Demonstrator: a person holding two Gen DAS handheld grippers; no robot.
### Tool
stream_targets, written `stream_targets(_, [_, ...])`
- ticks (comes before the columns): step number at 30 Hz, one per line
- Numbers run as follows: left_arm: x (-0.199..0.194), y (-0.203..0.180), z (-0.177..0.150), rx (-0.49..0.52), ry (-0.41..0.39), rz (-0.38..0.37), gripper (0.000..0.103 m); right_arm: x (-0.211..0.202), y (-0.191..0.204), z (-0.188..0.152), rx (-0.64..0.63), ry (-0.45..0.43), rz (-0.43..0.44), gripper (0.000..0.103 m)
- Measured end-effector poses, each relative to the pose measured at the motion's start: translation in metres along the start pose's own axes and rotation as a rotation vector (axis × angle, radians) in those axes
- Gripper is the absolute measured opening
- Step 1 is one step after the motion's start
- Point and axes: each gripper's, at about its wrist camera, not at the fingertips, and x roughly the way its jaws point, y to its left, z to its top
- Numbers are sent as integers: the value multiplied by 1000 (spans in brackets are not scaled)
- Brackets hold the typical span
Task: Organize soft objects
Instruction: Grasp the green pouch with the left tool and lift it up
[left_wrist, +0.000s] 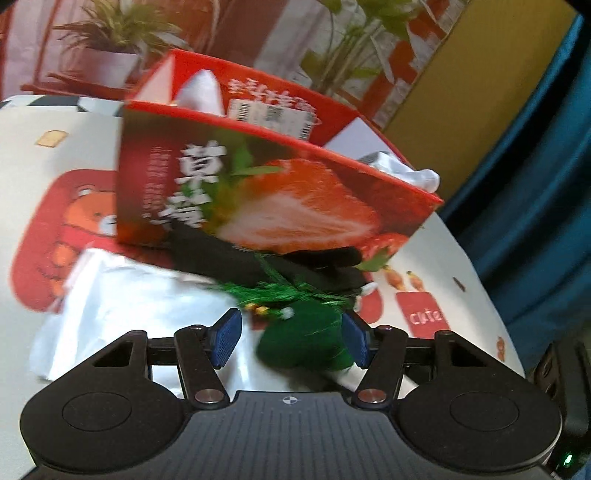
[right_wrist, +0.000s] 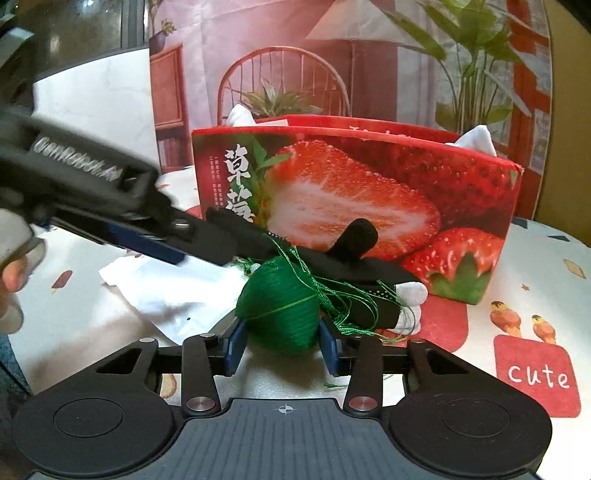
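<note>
A green thread-wrapped pouch with tassels (right_wrist: 279, 304) lies on the table in front of the red strawberry box (right_wrist: 369, 192). My right gripper (right_wrist: 282, 345) has its blue pads on both sides of the pouch and seems closed on it. A black sock with white toe (right_wrist: 351, 266) lies behind the pouch against the box. My left gripper (left_wrist: 293, 338) is open around the green pouch (left_wrist: 303, 339) in its own view, and its pads do not press it. In the right wrist view the left gripper (right_wrist: 173, 247) reaches in from the left towards the black sock.
White cloths (right_wrist: 476, 138) stick out of the box top. A white crumpled sheet (left_wrist: 122, 314) lies on the table at the left. The tablecloth (right_wrist: 532, 373) has red cartoon patches. Plants and a printed backdrop stand behind. A blue curtain (left_wrist: 535, 184) hangs at the right.
</note>
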Motion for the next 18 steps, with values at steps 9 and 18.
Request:
stream_targets(9, [27, -20, -10, 74, 31, -13, 49, 5, -1, -2, 14, 0, -8, 39])
stream_targets(18, [7, -20, -7, 94, -34, -18, 43, -3, -3, 4, 40, -22, 6, 34])
